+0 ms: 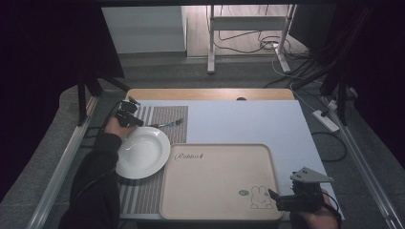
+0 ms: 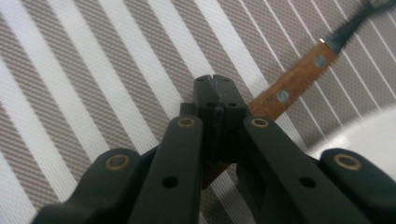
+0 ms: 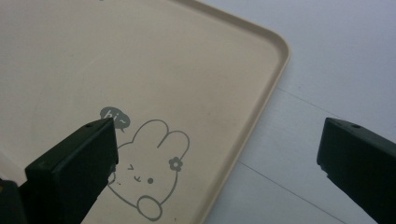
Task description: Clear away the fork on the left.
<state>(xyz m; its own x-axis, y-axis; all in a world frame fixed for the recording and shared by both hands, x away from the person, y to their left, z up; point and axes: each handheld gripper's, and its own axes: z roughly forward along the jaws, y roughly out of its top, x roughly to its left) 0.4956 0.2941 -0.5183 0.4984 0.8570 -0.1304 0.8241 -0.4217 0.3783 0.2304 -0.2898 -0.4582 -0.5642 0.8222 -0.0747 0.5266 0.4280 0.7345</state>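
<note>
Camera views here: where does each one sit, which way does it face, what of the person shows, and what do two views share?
High view: above the person's side, facing forward and down on the blue table; forearms, both grippers.
Left gripper view: rides the left gripper, jaws shut on the wooden-handled fork over the striped woven placemat.
Right gripper view: rides the right gripper, jaws open over the beige rabbit-print tray.
Shared: high and right gripper views show the tray's rabbit.

On the beige tray (image 1: 215, 181) you can read "Rabbit" in script at its far left corner. Just ahead of your right gripper (image 3: 215, 154), a speech bubble (image 3: 113, 116) says "hi~" above the drawn rabbit (image 3: 149, 177).
</note>
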